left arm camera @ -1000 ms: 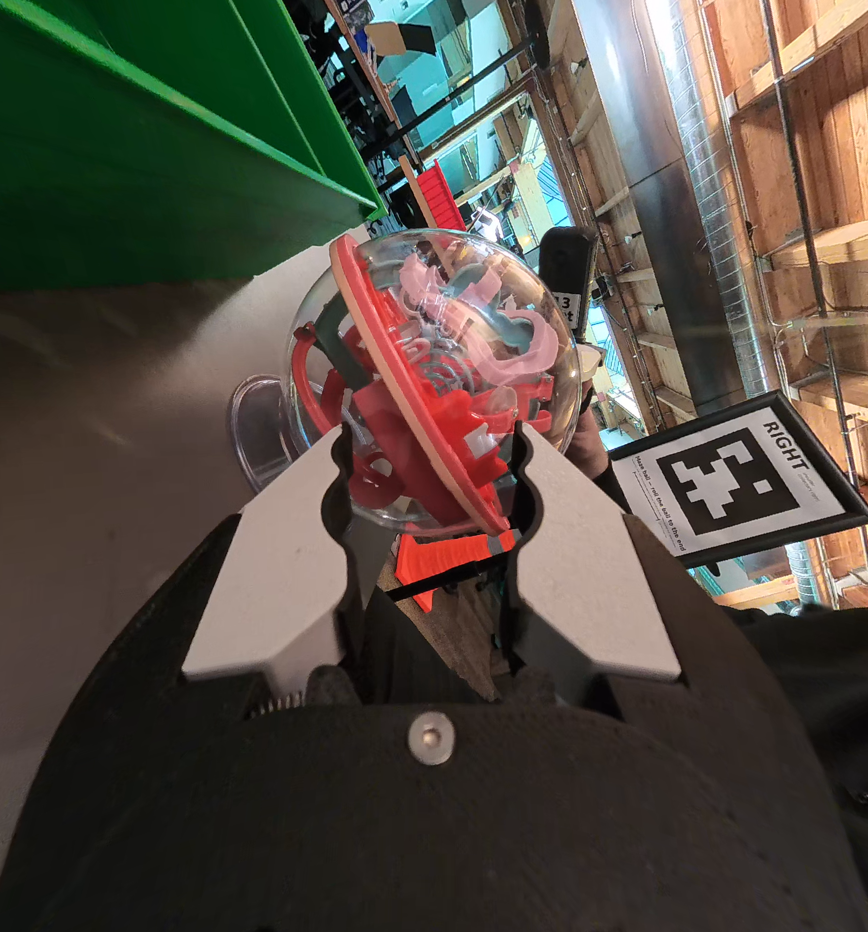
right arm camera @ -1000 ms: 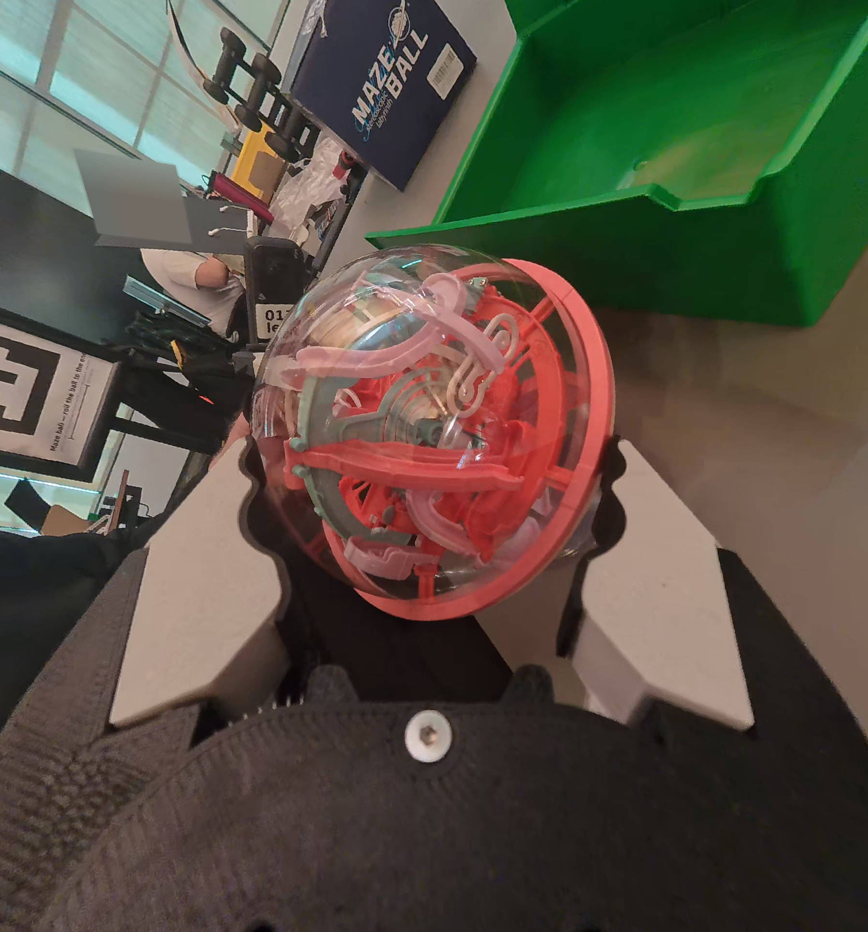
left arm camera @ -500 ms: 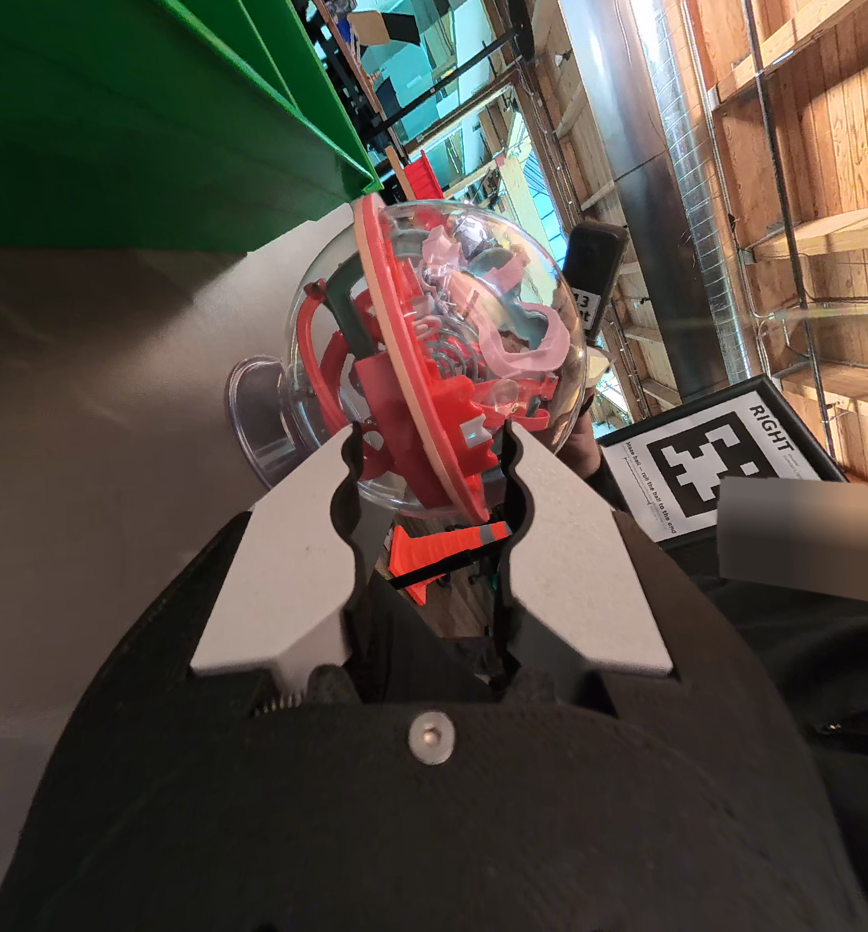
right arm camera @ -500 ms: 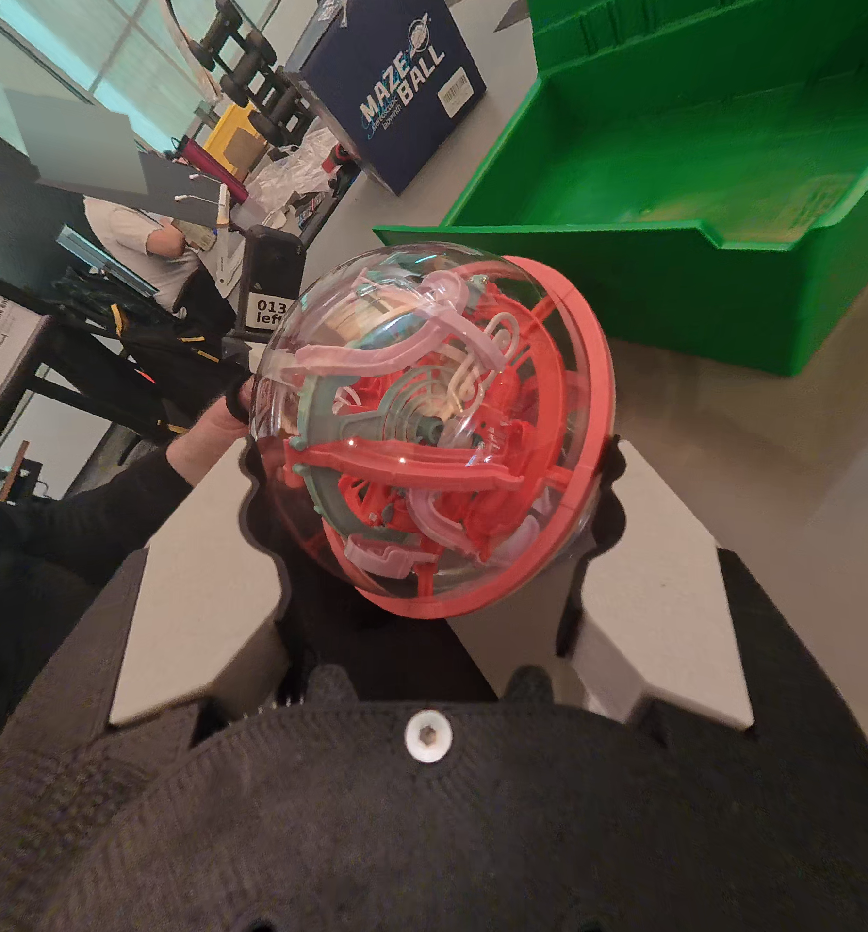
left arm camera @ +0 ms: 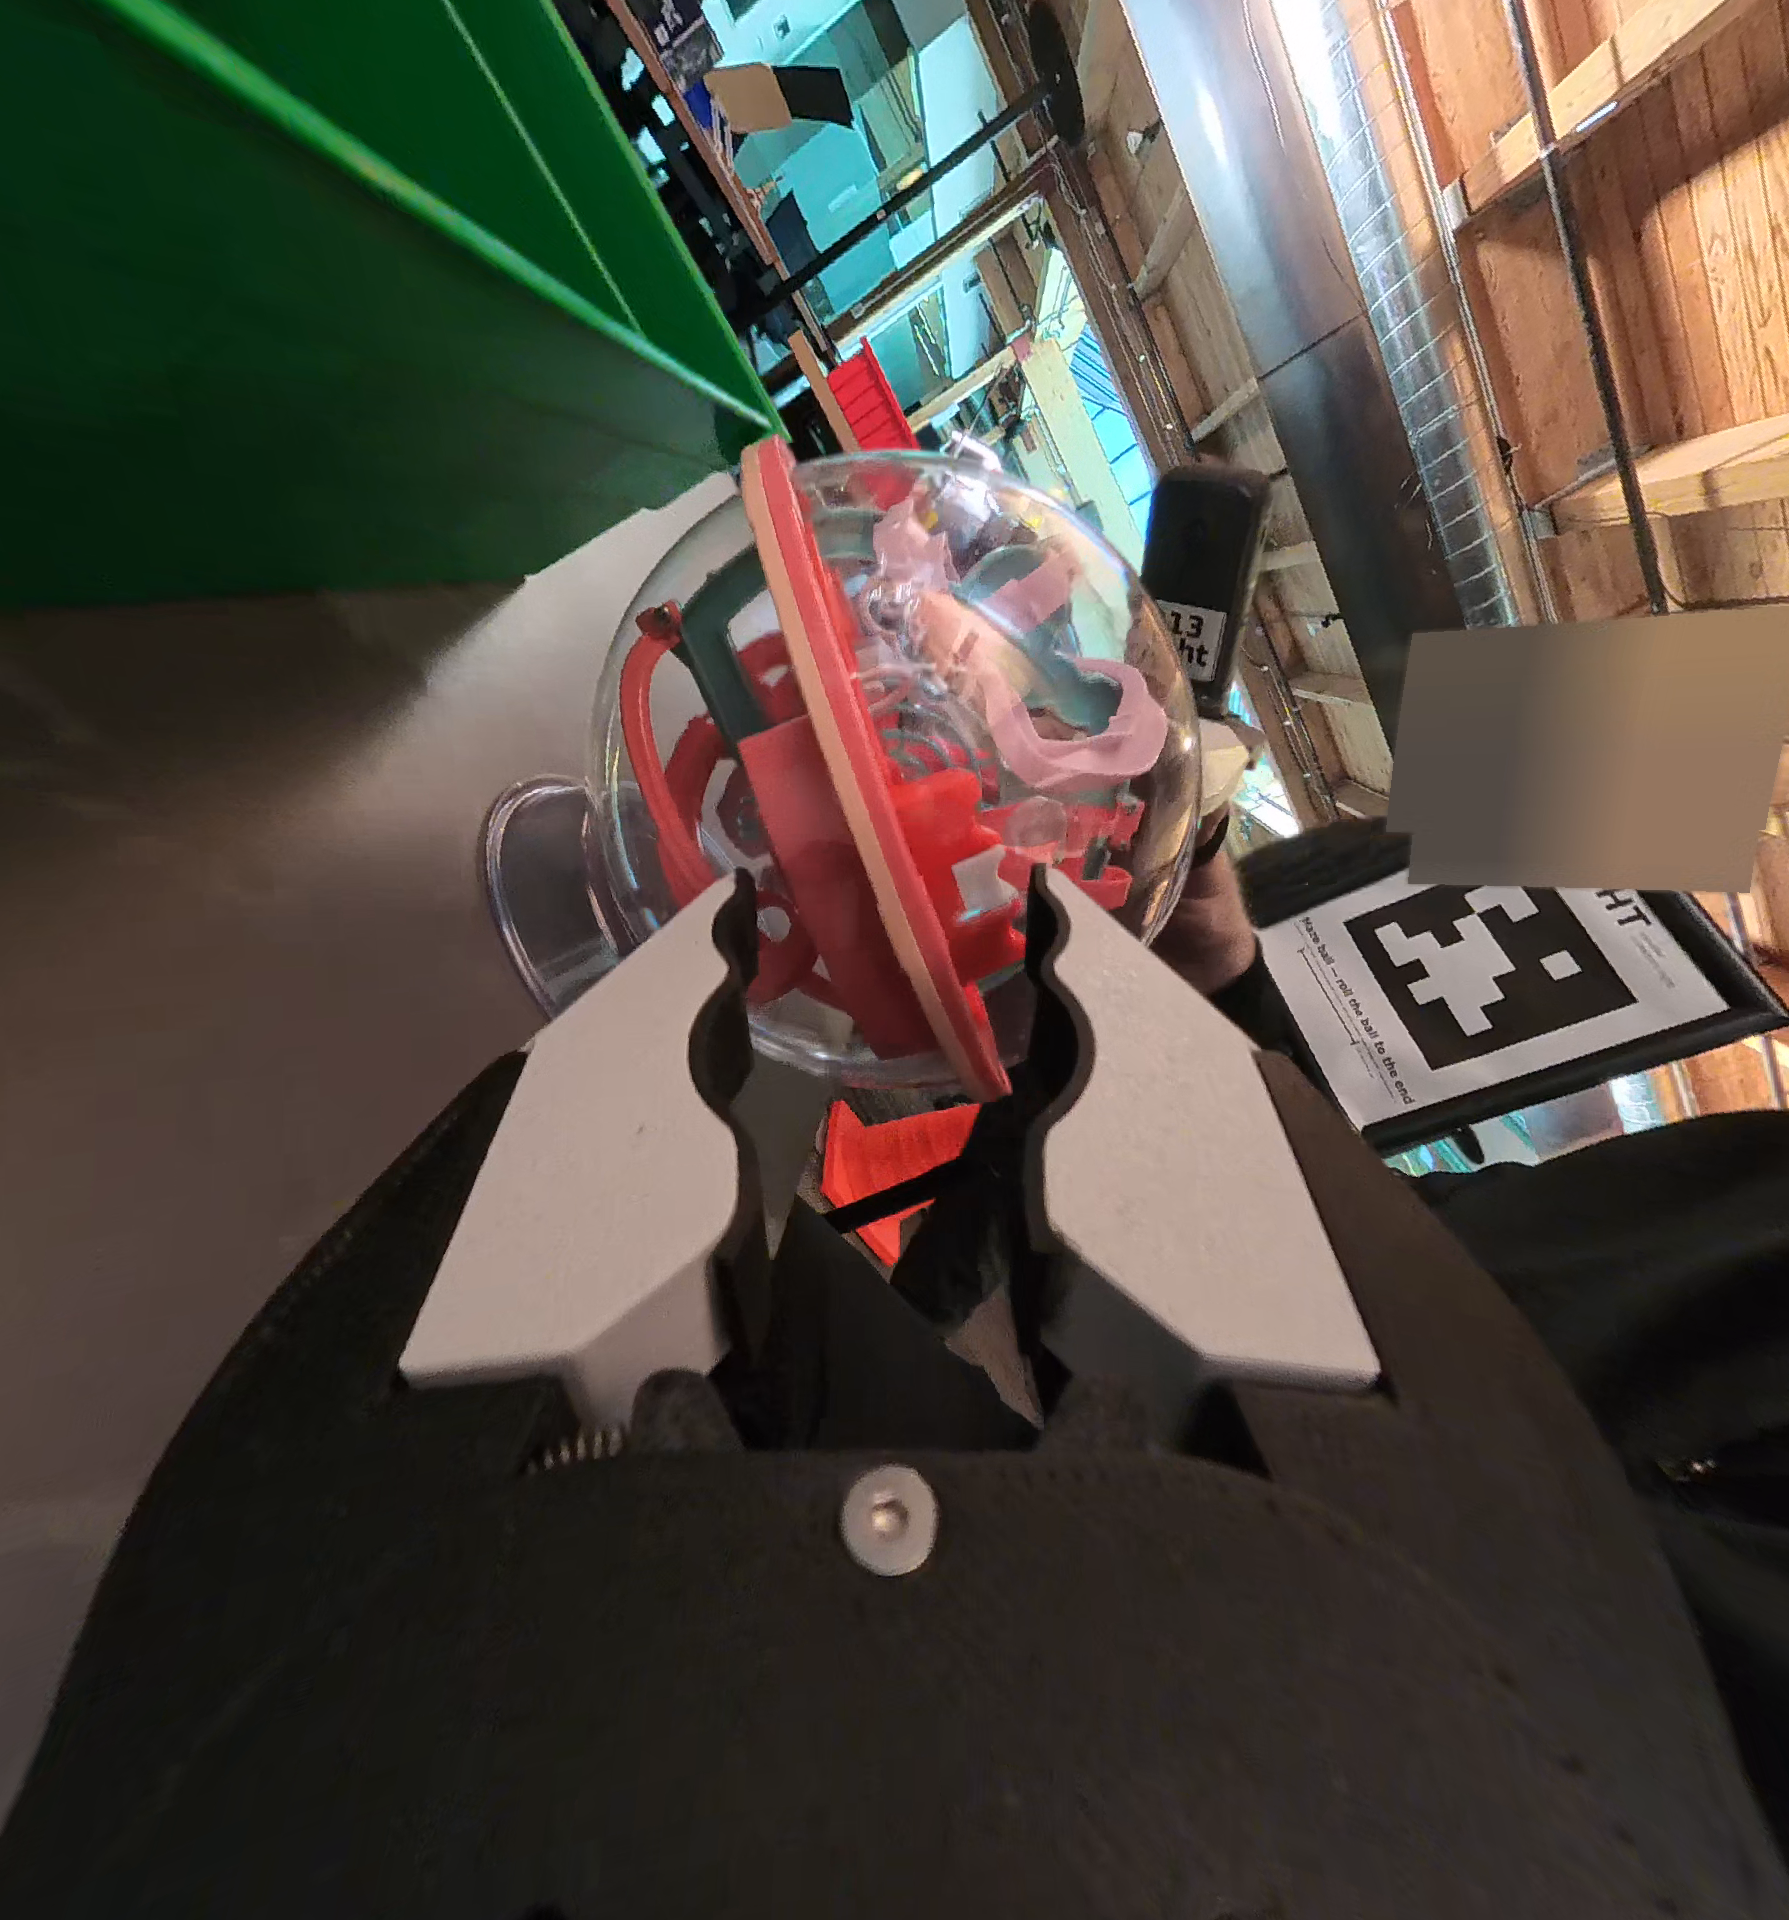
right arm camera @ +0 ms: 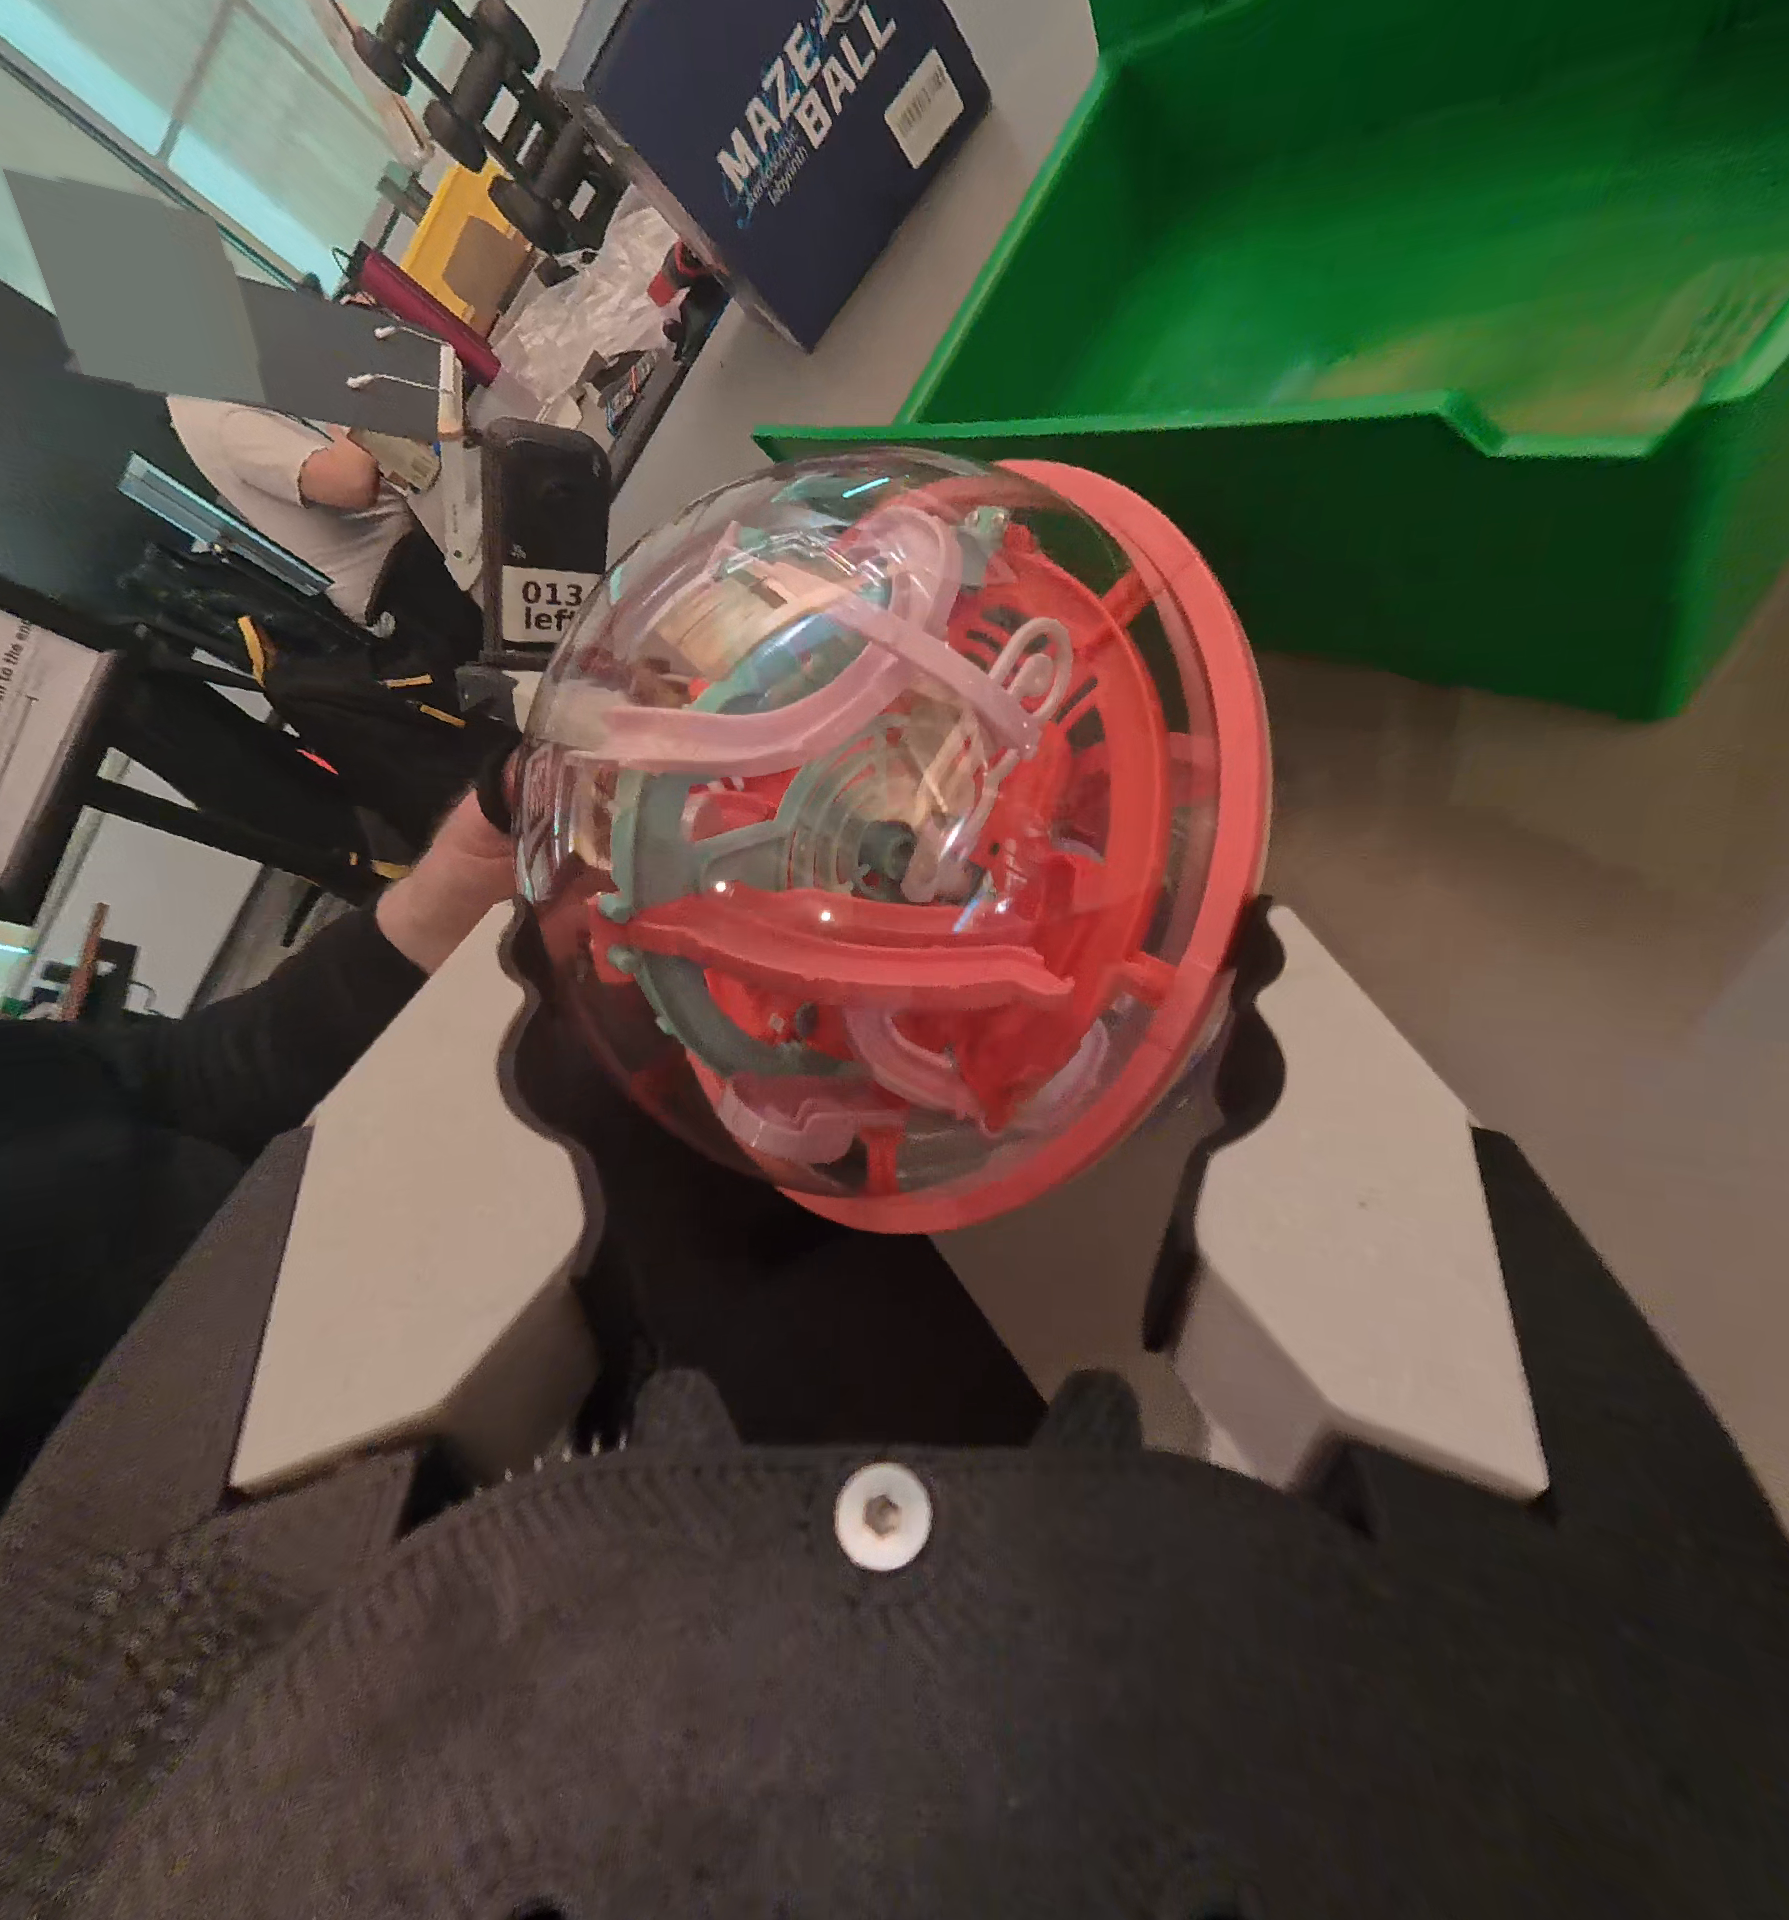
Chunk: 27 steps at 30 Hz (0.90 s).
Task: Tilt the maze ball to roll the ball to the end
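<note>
The maze ball (left arm camera: 900,790) is a clear sphere with a red rim and red, pink and grey-green tracks inside. It is held in the air above the grey table, between both grippers. My left gripper (left arm camera: 885,904) pinches its lower part, with the red rim running between the fingertips. In the right wrist view the maze ball (right arm camera: 890,831) fills the middle. My right gripper (right arm camera: 890,935) clamps it across its full width, one finger on the clear half and one by the rim. I cannot make out the small ball inside.
A clear round stand (left arm camera: 537,883) sits on the table behind the ball. A big green bin (right arm camera: 1389,364) stands close by, with a dark blue box (right arm camera: 807,156) beyond it. A framed marker sign (left arm camera: 1492,987) and a person's hand (right arm camera: 454,873) are near.
Both grippers have turned together with the ball. In the left wrist view the red rim now stands more upright, and the background has shifted.
</note>
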{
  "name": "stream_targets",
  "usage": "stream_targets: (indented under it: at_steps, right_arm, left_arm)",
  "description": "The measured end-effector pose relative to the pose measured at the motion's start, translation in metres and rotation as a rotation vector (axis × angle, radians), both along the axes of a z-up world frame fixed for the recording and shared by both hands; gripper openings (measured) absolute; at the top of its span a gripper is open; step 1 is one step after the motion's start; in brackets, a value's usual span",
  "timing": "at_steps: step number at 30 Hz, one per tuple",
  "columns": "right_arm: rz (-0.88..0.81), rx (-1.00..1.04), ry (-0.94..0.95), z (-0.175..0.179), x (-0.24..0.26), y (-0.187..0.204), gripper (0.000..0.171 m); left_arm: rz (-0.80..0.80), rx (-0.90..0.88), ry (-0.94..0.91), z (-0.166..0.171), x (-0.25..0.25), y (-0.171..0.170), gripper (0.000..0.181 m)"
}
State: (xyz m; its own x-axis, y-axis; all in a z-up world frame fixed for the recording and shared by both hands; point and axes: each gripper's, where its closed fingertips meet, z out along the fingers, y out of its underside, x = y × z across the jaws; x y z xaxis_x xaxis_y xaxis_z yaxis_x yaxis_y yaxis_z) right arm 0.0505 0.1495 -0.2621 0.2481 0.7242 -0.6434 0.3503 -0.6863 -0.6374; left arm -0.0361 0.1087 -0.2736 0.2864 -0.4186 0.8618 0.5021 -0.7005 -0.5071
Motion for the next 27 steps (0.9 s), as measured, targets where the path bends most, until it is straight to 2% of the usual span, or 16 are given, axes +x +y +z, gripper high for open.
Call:
stream_targets:
  at_steps: [8, 10, 14, 17, 22, 25, 27]
  right_arm:
    - [-0.019, -0.167, 0.011, -0.002, 0.003, 0.003, 0.121]
    - [0.012, -0.099, -0.012, -0.003, 0.003, 0.003, 0.125]
    - [0.09, 0.163, -0.02, 0.006, 0.004, 0.003, 0.144]
    - [0.149, 0.385, -0.056, 0.01, 0.013, 0.006, 0.151]
    - [0.361, 0.828, -0.208, -0.007, 0.021, -0.002, 0.155]
    - [0.457, 1.07, -0.228, -0.009, 0.012, -0.011, 0.154]
    - [0.491, 1.16, -0.246, -0.012, 0.007, -0.012, 0.145]
  left_arm:
    - [0.027, -0.004, 0.032, 0.008, -0.006, 0.012, 0.052]
    - [0.029, -0.009, 0.038, 0.009, -0.007, 0.015, 0.052]
    - [0.042, 0.032, 0.009, 0.021, -0.016, 0.016, 0.057]
    - [0.069, 0.093, 0.162, 0.021, -0.029, 0.01, 0.07]
    - [-0.009, 0.259, 0.639, 0.004, -0.038, -0.004, 0.084]
    - [-0.025, 0.397, 0.942, -0.007, -0.042, 0.002, 0.098]
    - [-0.054, 0.504, 1.105, -0.005, -0.035, 0.008, 0.109]
